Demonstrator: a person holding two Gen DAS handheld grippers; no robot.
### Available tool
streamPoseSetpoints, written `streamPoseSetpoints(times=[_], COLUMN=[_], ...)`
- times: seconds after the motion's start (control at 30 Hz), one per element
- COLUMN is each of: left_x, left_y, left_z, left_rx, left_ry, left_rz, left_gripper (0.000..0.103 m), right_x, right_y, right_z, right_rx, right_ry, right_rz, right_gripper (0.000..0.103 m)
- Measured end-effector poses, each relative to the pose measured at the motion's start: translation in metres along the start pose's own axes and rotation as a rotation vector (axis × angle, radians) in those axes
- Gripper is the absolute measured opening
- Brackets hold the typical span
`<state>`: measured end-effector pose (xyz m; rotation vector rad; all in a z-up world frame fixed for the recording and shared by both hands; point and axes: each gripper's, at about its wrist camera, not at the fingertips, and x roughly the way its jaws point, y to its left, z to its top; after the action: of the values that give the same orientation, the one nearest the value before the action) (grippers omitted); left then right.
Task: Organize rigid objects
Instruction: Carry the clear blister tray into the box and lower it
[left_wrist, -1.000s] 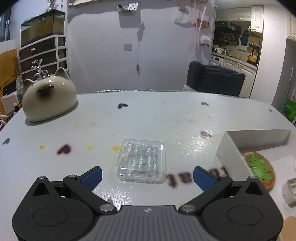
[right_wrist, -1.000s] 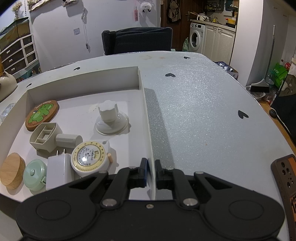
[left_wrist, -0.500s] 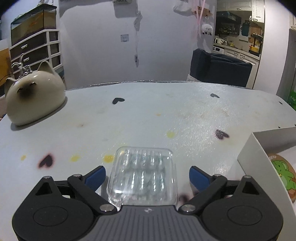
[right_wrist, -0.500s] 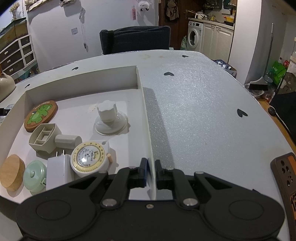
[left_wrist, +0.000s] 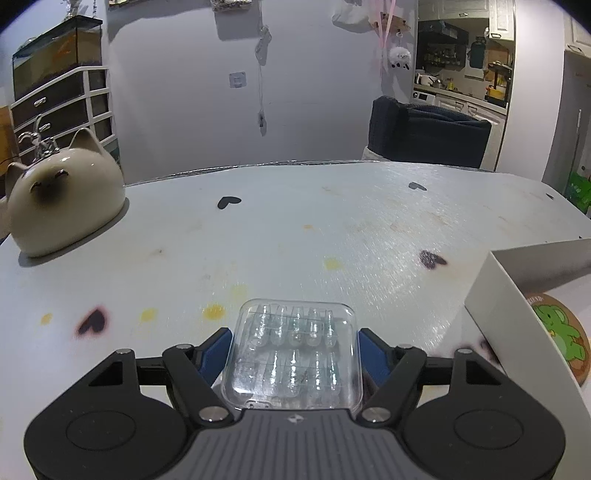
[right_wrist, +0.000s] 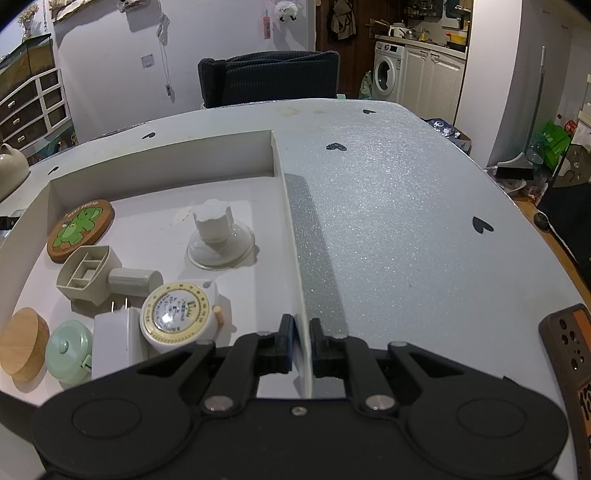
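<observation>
The left gripper (left_wrist: 295, 350) has its blue fingers (left_wrist: 216, 349) pressed on the two sides of a clear plastic case (left_wrist: 295, 354), so it is grasping the case. The case sits just left of the white tray (left_wrist: 517, 306), apart from its wall; I cannot tell if it touches the counter (left_wrist: 295, 229). Far to the left of the tray stands a cat-shaped ceramic pot (left_wrist: 64, 206).

The right gripper (right_wrist: 301, 343) is clenched on the right wall of the tray, one finger on each side of it. Inside the tray lie a round coaster with a green figure (right_wrist: 81, 229), a suction knob (right_wrist: 218, 236), a round timer (right_wrist: 177, 314), a white plug adapter (right_wrist: 114, 343), a small mint pot (right_wrist: 68, 352), a wooden lid (right_wrist: 22, 343) and a beige funnel-like piece (right_wrist: 96, 273).
</observation>
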<state>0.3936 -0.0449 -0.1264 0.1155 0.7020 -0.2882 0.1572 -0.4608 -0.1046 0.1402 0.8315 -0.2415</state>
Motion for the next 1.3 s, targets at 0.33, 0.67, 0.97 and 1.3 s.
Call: streamPoseSetpoints(times=[0.33, 0.67, 0.97, 1.3], left_x=[-0.038, -0.083, -0.115, -0.114], left_y=[-0.002, -0.021, -0.077, -0.167], left_z=[-0.018, -0.019, -0.004, 0.019], left_rx=[-0.074, -0.088, -0.024, 0.053], left_ry=[-0.049, -0.086, -0.139, -0.165], left_rz=[-0.013, -0.029, -0.148, -0.313], left_gripper=[0.074, 0.074, 0.074, 0.074], right_x=[0.000, 0.000, -0.001, -0.001], right_y=[0.000, 0.000, 0.000, -0.001], right_z=[0.000, 0.000, -0.001, -0.001], right_rx=[0.000, 0.003, 0.006, 0.010], right_ry=[0.000, -0.002, -0.007, -0.013], right_rz=[0.000, 0.000, 0.002, 0.009], right_gripper=[0.010, 0.010, 0.010, 0.010])
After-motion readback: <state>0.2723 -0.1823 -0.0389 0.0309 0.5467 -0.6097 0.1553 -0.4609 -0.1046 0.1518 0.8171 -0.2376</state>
